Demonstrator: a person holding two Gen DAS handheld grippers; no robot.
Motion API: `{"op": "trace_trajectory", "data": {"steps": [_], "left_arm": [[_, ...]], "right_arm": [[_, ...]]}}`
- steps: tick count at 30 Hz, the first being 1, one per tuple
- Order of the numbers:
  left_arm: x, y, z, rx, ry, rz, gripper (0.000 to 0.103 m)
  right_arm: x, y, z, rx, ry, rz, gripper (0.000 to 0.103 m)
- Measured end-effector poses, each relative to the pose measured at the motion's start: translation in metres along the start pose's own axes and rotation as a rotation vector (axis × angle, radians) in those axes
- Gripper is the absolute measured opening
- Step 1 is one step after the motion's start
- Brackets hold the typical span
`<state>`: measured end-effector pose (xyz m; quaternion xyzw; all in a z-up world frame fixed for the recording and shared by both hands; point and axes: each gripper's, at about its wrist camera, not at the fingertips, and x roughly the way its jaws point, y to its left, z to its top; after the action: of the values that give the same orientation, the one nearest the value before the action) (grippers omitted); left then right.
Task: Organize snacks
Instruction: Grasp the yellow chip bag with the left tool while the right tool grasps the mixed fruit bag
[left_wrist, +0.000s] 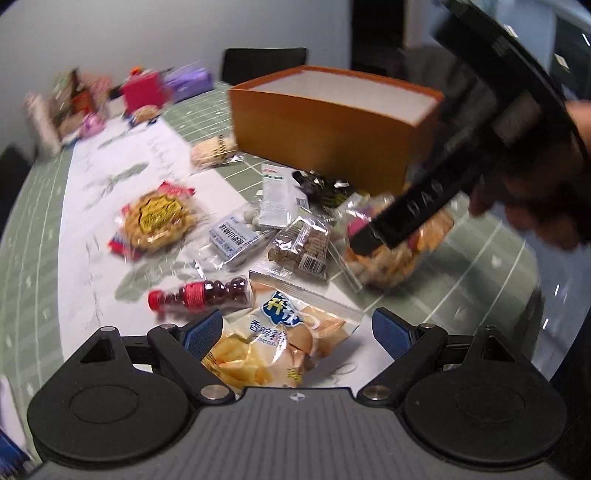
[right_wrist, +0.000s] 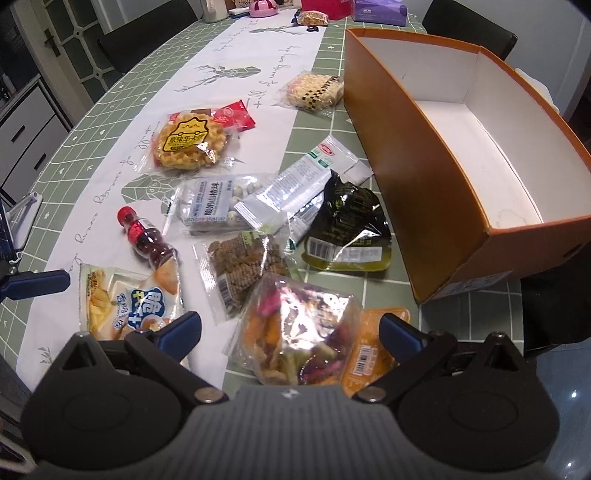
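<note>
You are looking at snacks lying flat and crowded together beside an empty orange box (right_wrist: 436, 177) sitting upright: a clear pack of mixed veggie chips (right_wrist: 295, 336), a black packet (right_wrist: 347, 225), a waffle (right_wrist: 190, 146), a small red-capped bottle (right_wrist: 146, 236) lying on its side, and a crisps bag (right_wrist: 125, 306).

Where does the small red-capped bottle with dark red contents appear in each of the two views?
Left wrist view: the red-capped bottle lies low and left of centre, just above the chip bag.
Right wrist view: the bottle lies left of centre, above the same bag.
Shared landmark: the orange box.
</note>
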<state>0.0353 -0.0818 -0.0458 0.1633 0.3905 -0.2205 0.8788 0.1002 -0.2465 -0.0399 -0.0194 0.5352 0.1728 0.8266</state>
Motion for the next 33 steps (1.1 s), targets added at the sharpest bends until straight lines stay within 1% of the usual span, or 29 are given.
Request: {"op": "trace_trajectory", "data": {"steps": [2,3,6,8,11,13,14,16,18,22,25,27,28,29,30,31,33], "left_arm": [[0.007,-0.002,-0.001,0.067,0.007,0.027,0.103],[0.012,0.000,-0.001,0.092,0.023,0.027,0.103],[0.025,0.008,-0.005,0.123,0.072,0.004,0.103],[0.032,0.017,-0.008,0.116,0.108,0.003,0.103],[0.037,0.024,-0.011,0.079,0.139,-0.073,0.103],[0.038,0.021,-0.013,0.098,0.158,-0.117,0.103],[0.039,0.018,-0.014,0.116,0.162,-0.122,0.103],[0.041,0.011,-0.017,0.157,0.173,-0.107,0.103],[0.044,0.006,-0.019,0.174,0.180,-0.084,0.103],[0.046,0.007,-0.018,0.151,0.178,-0.080,0.103],[0.049,0.012,-0.016,0.097,0.189,-0.087,0.103],[0.050,0.013,-0.016,0.090,0.198,-0.074,0.099],[0.051,0.012,-0.016,0.100,0.207,-0.051,0.090],[0.053,0.012,-0.017,0.110,0.220,-0.021,0.085],[0.055,0.013,-0.017,0.101,0.228,-0.004,0.085],[0.054,0.017,-0.017,0.076,0.232,-0.013,0.080],[0.053,0.022,-0.016,0.038,0.233,-0.027,0.079]], "right_arm": [[0.001,0.001,0.000,-0.002,0.006,-0.001,0.100],[0.002,0.002,0.000,-0.004,0.007,0.000,0.100],[0.003,0.004,0.000,-0.014,0.007,-0.006,0.100],[0.006,0.003,0.000,-0.010,0.014,-0.006,0.100],[0.011,0.000,-0.001,0.001,0.032,-0.011,0.100],[0.014,-0.001,-0.002,0.003,0.041,-0.019,0.100],[0.016,-0.001,-0.003,0.003,0.044,-0.023,0.100],[0.018,-0.001,-0.003,0.007,0.045,-0.022,0.100],[0.019,0.000,-0.002,0.006,0.047,-0.020,0.100],[0.023,0.005,-0.002,-0.018,0.051,-0.032,0.099],[0.026,0.010,-0.003,-0.055,0.054,-0.050,0.098],[0.029,0.015,-0.004,-0.086,0.054,-0.065,0.098],[0.029,0.016,-0.004,-0.098,0.056,-0.077,0.096],[0.030,0.018,-0.004,-0.109,0.056,-0.089,0.095],[0.030,0.019,-0.005,-0.122,0.053,-0.100,0.091],[0.030,0.019,-0.005,-0.130,0.050,-0.105,0.089],[0.029,0.018,-0.005,-0.138,0.048,-0.104,0.086]]}}
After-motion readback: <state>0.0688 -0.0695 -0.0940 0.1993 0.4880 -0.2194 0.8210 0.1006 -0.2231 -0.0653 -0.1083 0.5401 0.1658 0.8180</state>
